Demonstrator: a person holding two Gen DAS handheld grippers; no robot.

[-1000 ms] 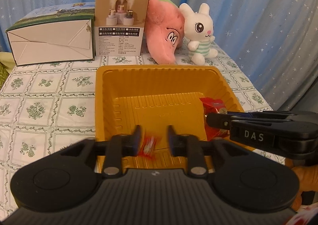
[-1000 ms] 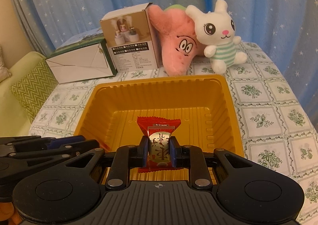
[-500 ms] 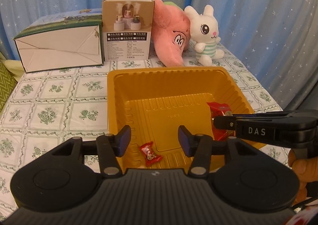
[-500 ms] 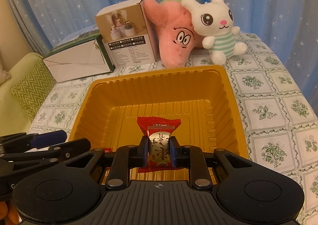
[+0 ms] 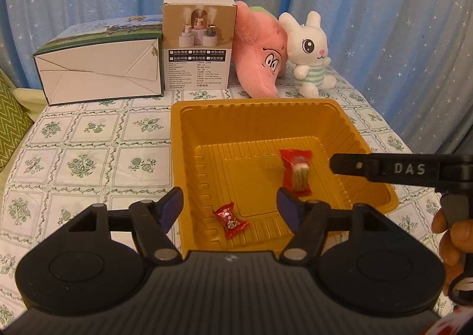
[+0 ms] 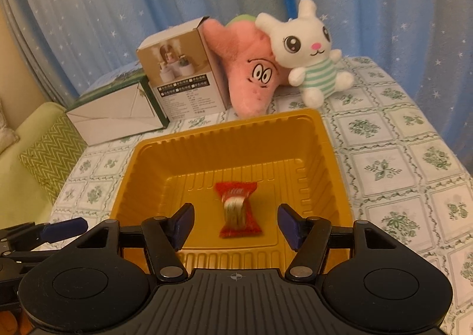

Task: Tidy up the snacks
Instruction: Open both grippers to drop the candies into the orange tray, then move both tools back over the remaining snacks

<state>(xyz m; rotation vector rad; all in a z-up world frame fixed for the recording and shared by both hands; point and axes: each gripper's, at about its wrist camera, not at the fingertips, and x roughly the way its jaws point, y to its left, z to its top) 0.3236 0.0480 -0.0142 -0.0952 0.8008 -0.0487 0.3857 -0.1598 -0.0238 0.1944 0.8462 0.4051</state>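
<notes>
A yellow plastic tray [image 5: 348, 120] [image 6: 328, 140] sits on the flowered tablecloth. A small red candy [image 5: 231, 220] lies on the tray floor near its front wall, free between the fingers of my left gripper [image 5: 230, 209], whose jaws are opening. A larger red snack packet [image 5: 296, 173] [image 6: 238, 210] is in the tray, blurred, loose between the fingers of my right gripper [image 6: 236, 224], whose jaws are also opening and do not touch it. The right gripper's finger [image 5: 384, 168] reaches in from the right in the left wrist view.
Behind the tray stand a low white and green box [image 5: 100, 71], an upright brown carton [image 5: 198, 45], a pink plush [image 5: 261, 60] and a white rabbit plush [image 5: 310, 54]. A blue starred curtain hangs behind. A green cushion [image 6: 50, 154] lies left of the table.
Both grippers opened. The small candy dropped from the left jaws onto the tray floor, and the right jaws let go of the larger packet, which now sits in the tray.
</notes>
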